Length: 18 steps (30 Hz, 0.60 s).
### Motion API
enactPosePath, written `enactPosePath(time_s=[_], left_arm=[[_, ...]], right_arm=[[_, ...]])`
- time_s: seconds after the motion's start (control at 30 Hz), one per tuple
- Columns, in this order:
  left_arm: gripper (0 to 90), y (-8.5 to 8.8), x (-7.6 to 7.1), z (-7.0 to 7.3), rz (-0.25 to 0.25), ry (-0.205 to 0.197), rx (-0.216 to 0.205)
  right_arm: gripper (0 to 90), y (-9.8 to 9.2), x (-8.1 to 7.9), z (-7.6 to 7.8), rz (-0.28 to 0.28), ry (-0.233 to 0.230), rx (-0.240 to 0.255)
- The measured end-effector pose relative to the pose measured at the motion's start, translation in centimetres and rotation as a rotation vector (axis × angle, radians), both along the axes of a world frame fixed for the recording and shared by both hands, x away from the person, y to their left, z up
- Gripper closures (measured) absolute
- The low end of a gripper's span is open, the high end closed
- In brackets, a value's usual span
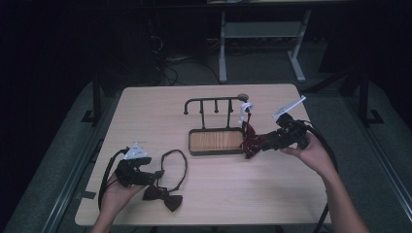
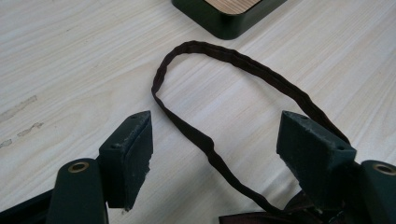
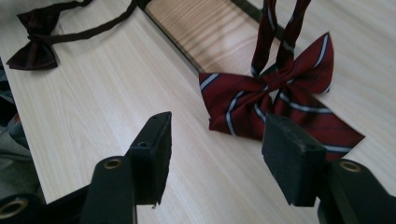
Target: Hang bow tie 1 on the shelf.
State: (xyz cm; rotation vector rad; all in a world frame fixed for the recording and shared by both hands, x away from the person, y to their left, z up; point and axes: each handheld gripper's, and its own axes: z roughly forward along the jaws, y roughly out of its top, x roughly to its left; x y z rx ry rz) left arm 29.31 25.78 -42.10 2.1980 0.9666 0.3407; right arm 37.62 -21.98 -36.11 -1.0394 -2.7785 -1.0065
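Note:
A dark red bow tie (image 1: 163,195) lies on the table near the front left, its strap loop (image 1: 175,153) spread out behind it. My left gripper (image 1: 158,174) is open just left of it. In the left gripper view the strap (image 2: 233,58) runs between the spread jaws of the left gripper (image 2: 215,119), untouched by either pad. A red striped bow tie (image 1: 251,141) rests by the right end of the black rack (image 1: 214,102), with its bands rising toward the rail. My right gripper (image 1: 265,144) stands open just short of the striped bow tie (image 3: 261,100), nothing between the jaws of the right gripper (image 3: 218,120).
The rack stands on a black tray base with a wooden floor (image 1: 216,141) in the middle of the table. A white tag (image 1: 246,108) hangs at the rail's right end. Bare tabletop surrounds the rack, and a desk frame (image 1: 262,43) stands on the floor beyond the far edge.

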Motion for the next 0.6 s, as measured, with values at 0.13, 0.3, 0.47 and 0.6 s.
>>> enactPosePath(time_s=[0.13,0.3,0.47,0.6], left_arm=[[27.5,-0.1,0.0,-0.1,0.005,0.003,-0.006],[27.5,0.0,0.1,-0.1,-0.003,0.002,0.009],[27.5,0.0,0.0,-0.1,-0.002,0.0,0.01],[27.5,0.0,0.0,0.0,-0.002,-0.001,0.009]], right_arm=[[41.2,-0.1,-0.1,-0.3,-0.003,0.001,0.002],[39.4,0.0,-0.5,-0.9,0.003,0.01,0.001],[38.9,0.5,-1.0,-0.9,0.014,0.004,-0.026],[39.0,0.6,-1.3,-1.3,0.024,0.011,-0.023]])
